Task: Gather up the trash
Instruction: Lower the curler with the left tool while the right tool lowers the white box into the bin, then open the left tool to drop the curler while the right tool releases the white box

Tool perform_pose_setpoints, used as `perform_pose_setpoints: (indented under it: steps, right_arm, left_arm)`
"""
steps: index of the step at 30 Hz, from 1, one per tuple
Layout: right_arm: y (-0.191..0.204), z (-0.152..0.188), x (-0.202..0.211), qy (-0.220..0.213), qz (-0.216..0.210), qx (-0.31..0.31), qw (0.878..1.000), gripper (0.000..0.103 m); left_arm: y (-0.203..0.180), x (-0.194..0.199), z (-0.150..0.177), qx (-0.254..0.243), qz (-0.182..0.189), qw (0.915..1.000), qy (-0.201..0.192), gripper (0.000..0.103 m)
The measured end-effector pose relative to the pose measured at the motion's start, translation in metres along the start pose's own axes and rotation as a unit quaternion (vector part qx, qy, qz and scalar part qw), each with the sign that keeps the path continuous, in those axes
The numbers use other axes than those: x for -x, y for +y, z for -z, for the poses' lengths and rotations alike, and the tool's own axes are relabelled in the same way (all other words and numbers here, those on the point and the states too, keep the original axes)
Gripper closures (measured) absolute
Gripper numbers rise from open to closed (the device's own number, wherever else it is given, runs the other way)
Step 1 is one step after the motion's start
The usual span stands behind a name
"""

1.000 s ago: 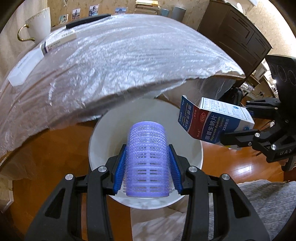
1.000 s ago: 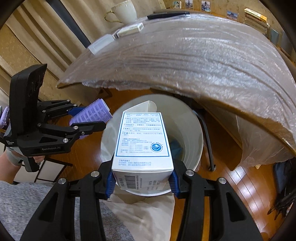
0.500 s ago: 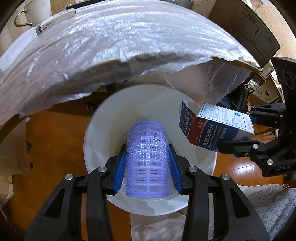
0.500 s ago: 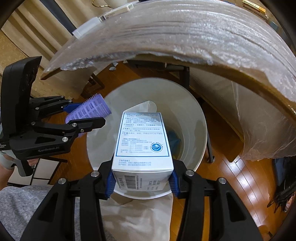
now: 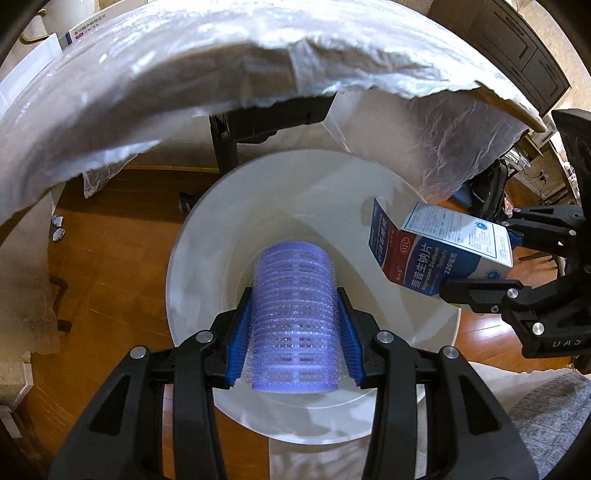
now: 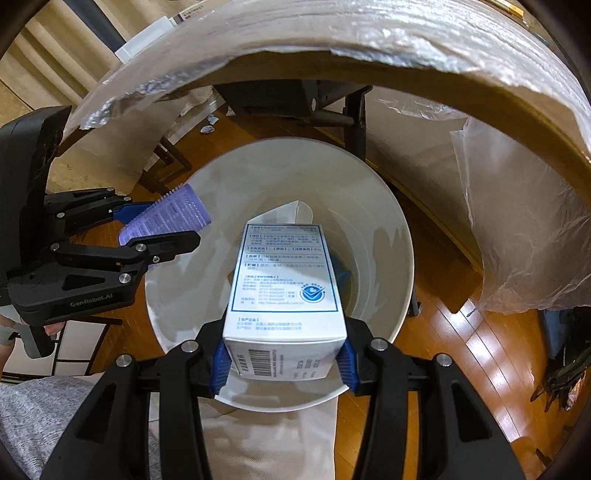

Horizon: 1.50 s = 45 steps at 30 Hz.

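Note:
A purple hair roller (image 5: 295, 325) is clamped between the blue pads of my left gripper (image 5: 293, 325), which is shut on it and points down over the mouth of a white waste bin (image 5: 199, 236). My right gripper (image 6: 282, 347) is shut on a white and blue medicine box (image 6: 284, 280), also held above the bin (image 6: 391, 229). In the left wrist view the box (image 5: 436, 251) and the right gripper (image 5: 480, 266) hang over the bin's right rim. In the right wrist view the roller (image 6: 166, 218) and the left gripper (image 6: 162, 225) hang over its left rim. Something white and something dark blue lie inside the bin.
A table wrapped in clear plastic film (image 5: 184, 74) overhangs the bin's far side, with dark legs (image 5: 225, 144) below. A slim box (image 5: 81, 35) lies on the table. The floor (image 6: 461, 350) is orange wood. Small scraps (image 5: 57, 227) lie on the floor at left. A person's grey clothing (image 6: 37, 417) is near.
Both grippers have sunk toward the bin with their loads; the bin looks larger and the table edge has risen in both views. Neither grip has changed.

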State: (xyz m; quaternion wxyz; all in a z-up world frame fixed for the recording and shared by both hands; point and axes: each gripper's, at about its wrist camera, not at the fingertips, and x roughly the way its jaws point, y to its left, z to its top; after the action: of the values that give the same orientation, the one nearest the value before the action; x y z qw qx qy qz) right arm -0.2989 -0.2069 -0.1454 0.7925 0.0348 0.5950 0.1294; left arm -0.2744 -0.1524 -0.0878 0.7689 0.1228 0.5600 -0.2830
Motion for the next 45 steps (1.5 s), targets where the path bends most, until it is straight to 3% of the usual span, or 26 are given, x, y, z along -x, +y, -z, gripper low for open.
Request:
perform_pose_setpoints:
  steps: [31, 33, 34, 35, 36, 41, 44, 45]
  right_arm:
    - [-0.001, -0.001, -0.022, 0.028, 0.026, 0.009, 0.999, 0.057]
    - [0.001, 0.001, -0.02, 0.023, 0.025, 0.019, 0.999, 0.056]
    - [0.004, 0.002, -0.017, 0.017, 0.033, 0.024, 0.999, 0.046]
    - [0.005, 0.002, -0.015, 0.011, 0.04, 0.026, 0.999, 0.03]
    - [0.007, 0.003, -0.009, -0.001, 0.045, 0.031, 0.999, 0.026]
    - [0.015, 0.003, 0.034, -0.035, 0.041, 0.039, 0.998, 0.025]
    - [0.025, -0.003, 0.076, -0.08, 0.017, 0.056, 0.995, 0.024]
    - [0.03, -0.007, 0.094, -0.106, 0.015, 0.069, 0.992, 0.017]
  left_arm:
    - [-0.006, -0.014, -0.006, -0.033, -0.011, 0.9992, 0.019, 0.059]
    - [-0.007, -0.007, -0.005, -0.037, -0.007, 0.9993, 0.0, 0.058]
    - [-0.007, -0.004, -0.005, -0.04, -0.009, 0.9991, -0.009, 0.052]
    - [-0.007, 0.0, -0.005, -0.041, -0.015, 0.9989, -0.018, 0.034]
    - [-0.008, 0.006, -0.004, -0.042, -0.018, 0.9985, -0.029, 0.028]
    - [-0.005, 0.043, 0.001, -0.028, 0.0, 0.9976, -0.064, 0.027]
    - [-0.001, 0.089, 0.003, -0.027, 0.025, 0.9931, -0.111, 0.027]
    - [0.001, 0.112, 0.002, -0.031, 0.031, 0.9896, -0.137, 0.025]
